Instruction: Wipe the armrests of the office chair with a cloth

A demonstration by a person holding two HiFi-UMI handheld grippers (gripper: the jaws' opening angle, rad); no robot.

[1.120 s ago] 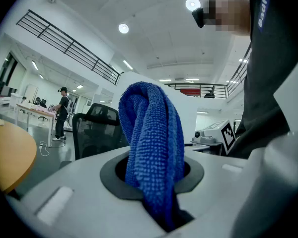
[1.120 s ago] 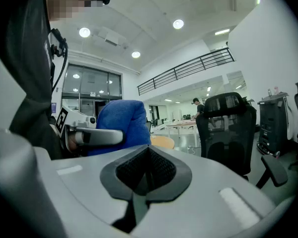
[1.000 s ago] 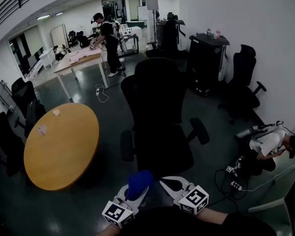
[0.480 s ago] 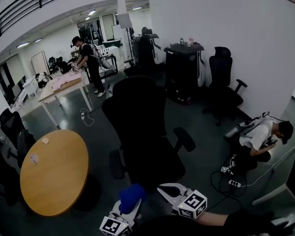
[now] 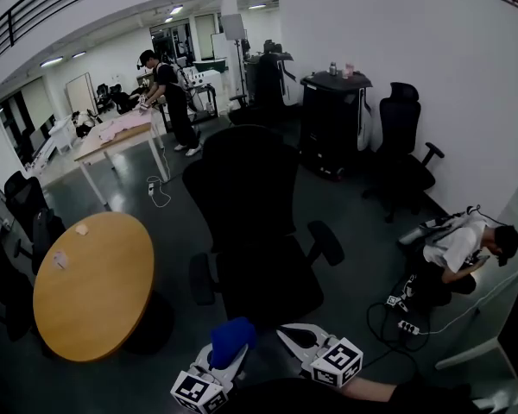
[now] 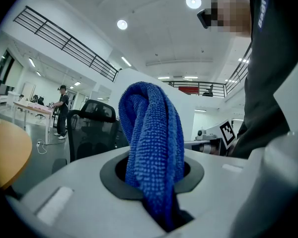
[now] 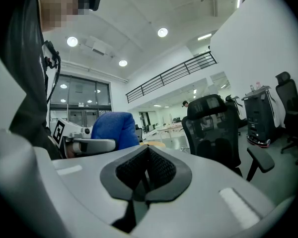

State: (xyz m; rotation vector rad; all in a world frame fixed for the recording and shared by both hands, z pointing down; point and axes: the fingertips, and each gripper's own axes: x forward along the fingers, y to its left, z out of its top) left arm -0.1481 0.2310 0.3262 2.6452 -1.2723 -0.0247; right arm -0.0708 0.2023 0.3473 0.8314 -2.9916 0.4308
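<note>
A black office chair point(image 5: 250, 222) stands in front of me, its back toward the room, with its left armrest point(image 5: 201, 279) and right armrest point(image 5: 326, 242) sticking out at either side. My left gripper point(image 5: 231, 352) is shut on a folded blue cloth point(image 5: 231, 341), held low, just short of the seat. In the left gripper view the blue cloth point(image 6: 154, 157) stands up between the jaws. My right gripper point(image 5: 295, 335) is beside it, shut with nothing in it; its pads meet in the right gripper view, where the chair point(image 7: 213, 133) shows ahead.
A round wooden table point(image 5: 91, 283) stands at the left. A second black chair point(image 5: 404, 158) and a black cabinet point(image 5: 332, 123) are at the right wall. A person point(image 5: 462, 248) crouches at the right by floor cables point(image 5: 401, 313). Another person point(image 5: 168, 97) stands at a far table point(image 5: 116, 136).
The head view has swung a little, so the chair sits more central. Both grippers stay low and close to me, with the cloth still held.
</note>
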